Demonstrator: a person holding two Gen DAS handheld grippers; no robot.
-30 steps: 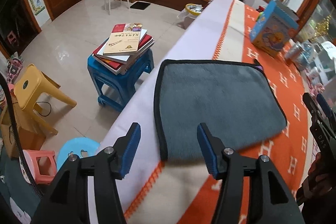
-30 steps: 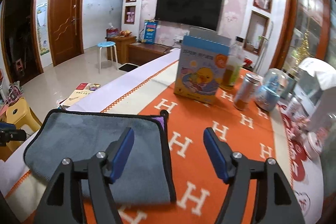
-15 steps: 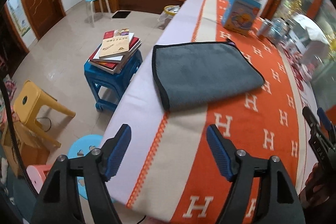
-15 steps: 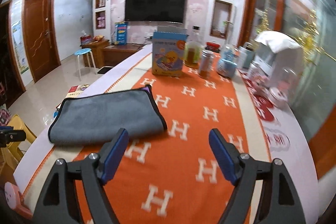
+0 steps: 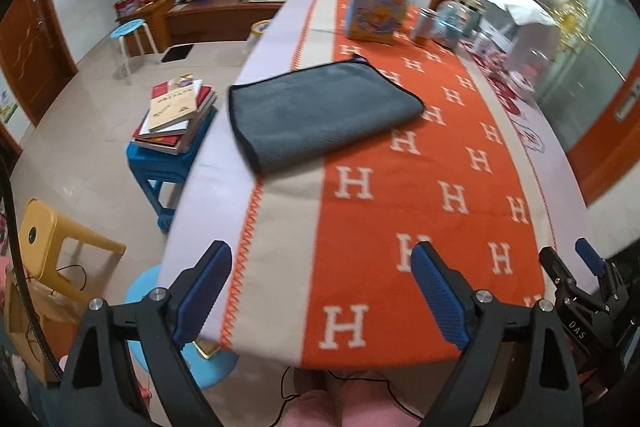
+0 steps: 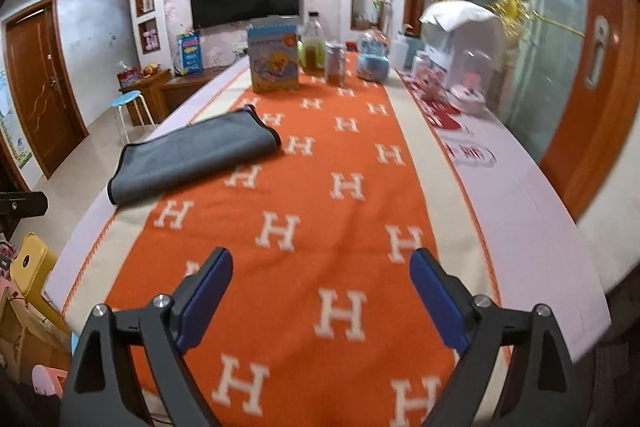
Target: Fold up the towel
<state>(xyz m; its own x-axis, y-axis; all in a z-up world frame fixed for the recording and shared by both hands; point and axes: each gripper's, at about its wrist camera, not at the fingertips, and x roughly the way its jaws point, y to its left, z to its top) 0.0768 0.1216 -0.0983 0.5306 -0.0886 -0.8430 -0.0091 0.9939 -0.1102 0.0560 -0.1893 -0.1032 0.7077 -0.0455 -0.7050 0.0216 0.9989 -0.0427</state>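
Observation:
A grey towel (image 5: 320, 111) with black edging lies folded flat on the left part of the orange H-patterned tablecloth (image 5: 452, 195). It also shows in the right wrist view (image 6: 192, 157). My left gripper (image 5: 320, 291) is open and empty, over the table's near edge, well short of the towel. My right gripper (image 6: 320, 295) is open and empty above the near part of the cloth, to the right of the towel. The right gripper's fingers (image 5: 584, 263) show at the right edge of the left wrist view.
A blue carton (image 6: 274, 55), bottle (image 6: 314, 45), cans and jars (image 6: 468, 79) stand at the table's far end and right side. On the floor to the left are a blue stool with books (image 5: 176, 115), a yellow stool (image 5: 52, 239) and a round stool (image 5: 134, 31).
Both grippers have pulled back toward the table's near edge, away from the towel. The towel lies still and now appears smaller and farther off. Both stay open.

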